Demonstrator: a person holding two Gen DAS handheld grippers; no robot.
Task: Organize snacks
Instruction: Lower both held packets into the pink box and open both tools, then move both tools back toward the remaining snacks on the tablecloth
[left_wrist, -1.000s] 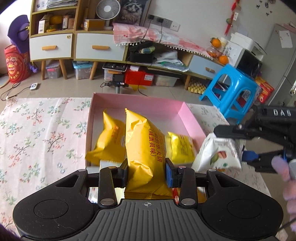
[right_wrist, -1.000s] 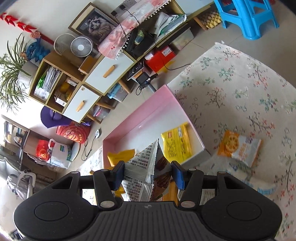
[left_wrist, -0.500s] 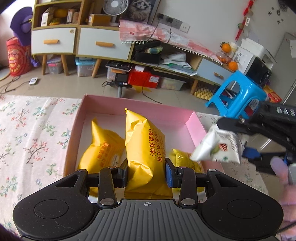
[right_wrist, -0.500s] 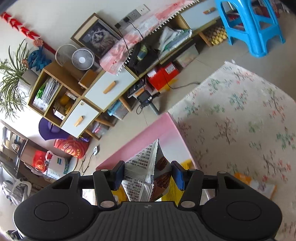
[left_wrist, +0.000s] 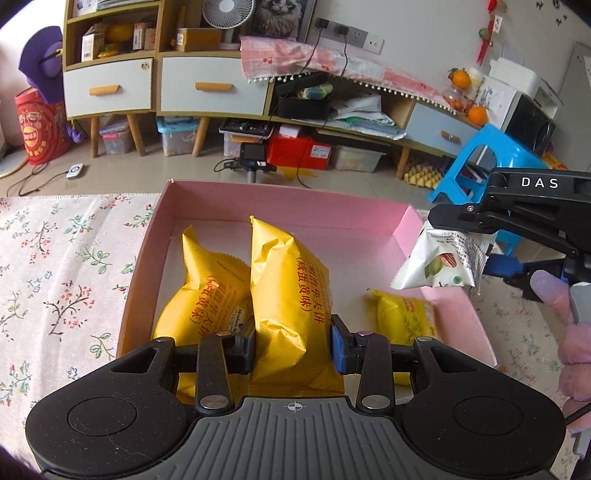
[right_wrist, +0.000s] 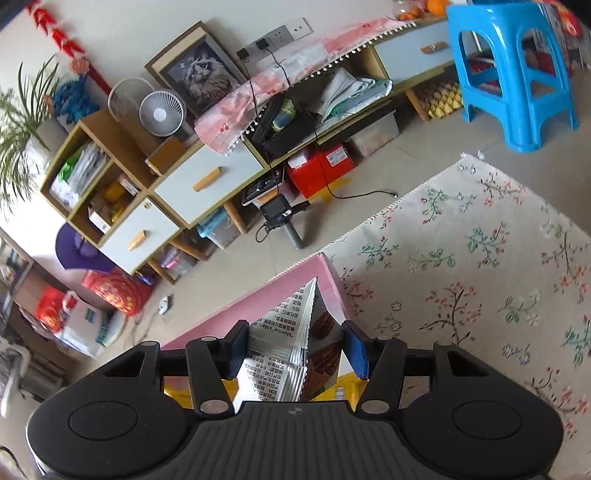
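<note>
An open pink box (left_wrist: 280, 206) sits on the flowered tablecloth. My left gripper (left_wrist: 293, 345) is shut on a tall yellow snack bag (left_wrist: 288, 295), held upright over the box's near side. A second yellow bag (left_wrist: 203, 291) leans just left of it inside the box, and a smaller yellow packet (left_wrist: 404, 317) lies at the right. My right gripper (right_wrist: 295, 347) is shut on a white nut packet (right_wrist: 291, 350). In the left wrist view that white nut packet (left_wrist: 439, 260) hangs above the box's right wall, pinched by the right gripper (left_wrist: 476, 236).
The flowered tablecloth (right_wrist: 480, 277) spreads right of the pink box (right_wrist: 295, 291). Beyond the table's far edge are a camera tripod (left_wrist: 253, 157), cabinets with drawers (left_wrist: 207, 88) and a blue stool (right_wrist: 513, 74). A gloved hand (left_wrist: 576, 332) holds the right gripper.
Both grippers have moved forward over the pink box with their packets. The white nut packet has shifted from beside the box's right wall to above it. The right view has turned.
</note>
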